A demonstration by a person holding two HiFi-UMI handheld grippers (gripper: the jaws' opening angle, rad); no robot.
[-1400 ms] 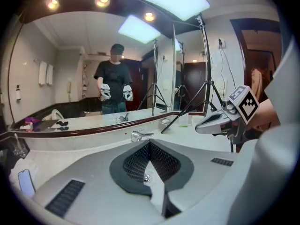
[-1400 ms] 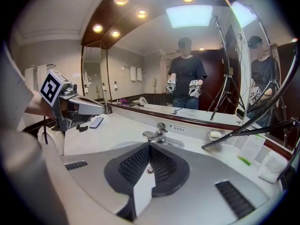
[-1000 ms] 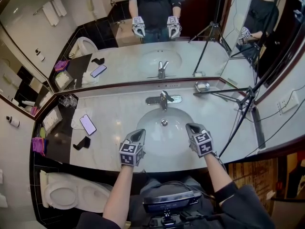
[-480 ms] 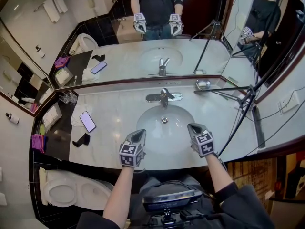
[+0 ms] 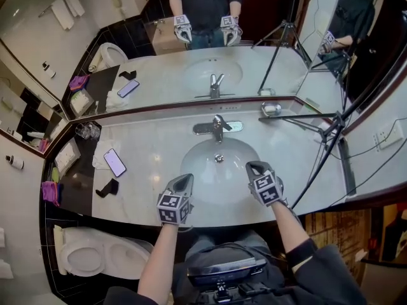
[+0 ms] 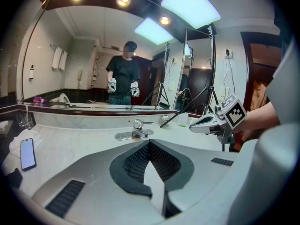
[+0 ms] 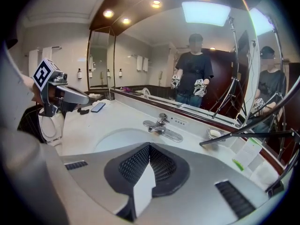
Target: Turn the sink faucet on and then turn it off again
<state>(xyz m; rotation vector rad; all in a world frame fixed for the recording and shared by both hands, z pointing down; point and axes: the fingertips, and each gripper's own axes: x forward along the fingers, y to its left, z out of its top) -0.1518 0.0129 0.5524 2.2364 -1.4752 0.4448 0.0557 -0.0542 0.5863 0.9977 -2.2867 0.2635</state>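
Note:
A chrome faucet [image 5: 217, 126] with a single lever stands on its plate behind the white oval sink [image 5: 194, 165] set in a pale marble counter. It also shows as the faucet [image 6: 137, 129] in the left gripper view and the faucet [image 7: 161, 123] in the right gripper view. No water runs from it. My left gripper [image 5: 185, 180] hovers over the sink's near left rim, jaws shut and empty. My right gripper [image 5: 255, 168] hovers over the near right rim, also shut with nothing between its jaws. Both point toward the faucet and stand well short of it.
A phone [image 5: 115, 162] lies on a white cloth left of the sink, with a black object [image 5: 107, 188] near the counter's front edge. A soap dish [image 5: 271, 110] and a black tripod [image 5: 325, 132] stand at the right. A large mirror backs the counter; a toilet [image 5: 95, 256] sits lower left.
Both grippers have held their places over the sink's near rim; the right one has rolled slightly. The head view has shifted a little.

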